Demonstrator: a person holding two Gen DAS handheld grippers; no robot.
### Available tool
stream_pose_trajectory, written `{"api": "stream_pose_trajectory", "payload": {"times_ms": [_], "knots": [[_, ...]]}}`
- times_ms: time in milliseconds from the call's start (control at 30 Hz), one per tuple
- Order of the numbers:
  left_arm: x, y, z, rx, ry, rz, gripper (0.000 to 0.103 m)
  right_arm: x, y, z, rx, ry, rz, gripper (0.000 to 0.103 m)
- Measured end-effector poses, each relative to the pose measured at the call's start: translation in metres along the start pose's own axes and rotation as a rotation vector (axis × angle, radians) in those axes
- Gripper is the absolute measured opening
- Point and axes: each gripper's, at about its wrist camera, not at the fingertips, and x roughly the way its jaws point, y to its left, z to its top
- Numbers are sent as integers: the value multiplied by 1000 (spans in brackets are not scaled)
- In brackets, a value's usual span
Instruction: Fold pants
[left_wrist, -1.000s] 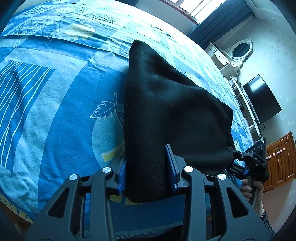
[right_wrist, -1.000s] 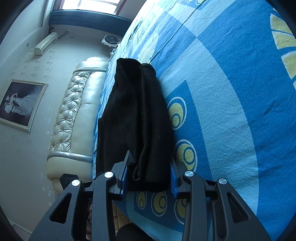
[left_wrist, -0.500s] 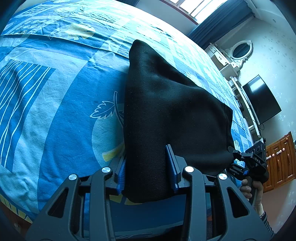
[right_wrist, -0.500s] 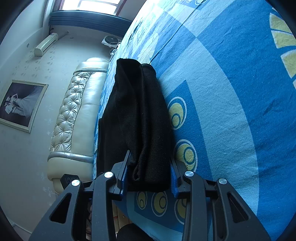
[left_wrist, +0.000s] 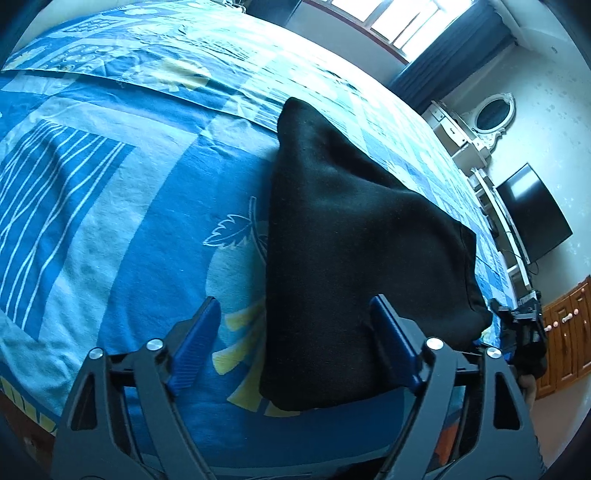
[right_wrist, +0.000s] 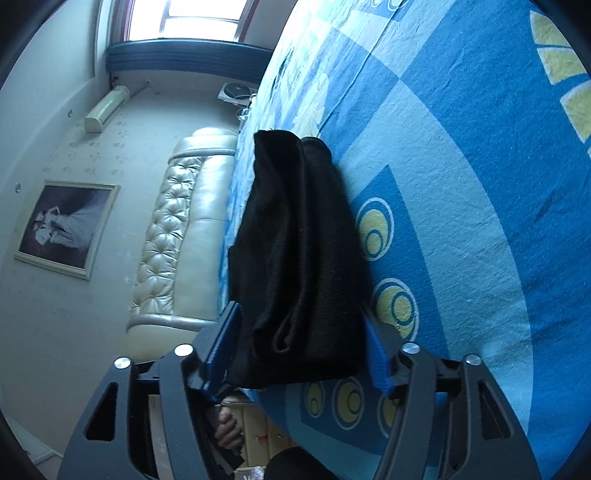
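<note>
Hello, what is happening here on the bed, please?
A person is folding black pants on a blue patterned bedsheet, with a gripper in each hand. The pants lie folded in a compact bundle. The left gripper and right gripper are both opening, with the bundle's near edge between their jaws.

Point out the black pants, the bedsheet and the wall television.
black pants (left_wrist: 343, 236), left wrist view, middle of the folded fabric
bedsheet (right_wrist: 480, 206), right wrist view, bare blue patch
television (left_wrist: 532, 214), left wrist view, centre of the dark screen
</note>
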Motion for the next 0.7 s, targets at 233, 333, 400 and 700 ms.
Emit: {"api": "stream_pose_trajectory", "payload": {"times_ms": [233, 333, 400, 700], "knots": [[-11, -6, -6, 34, -23, 69, 89, -14, -6, -2, 31, 1, -2, 68], [-20, -11, -12, 57, -39, 100, 91, -23, -7, -4, 34, 5, -15, 68], [-25, -15, -15, 78, -45, 123, 91, -28, -7, -7, 28, 5, -32, 68], [-51, -32, -34, 113, -69, 164, 92, -44, -8, -13, 25, -6, -90, 72]]}}
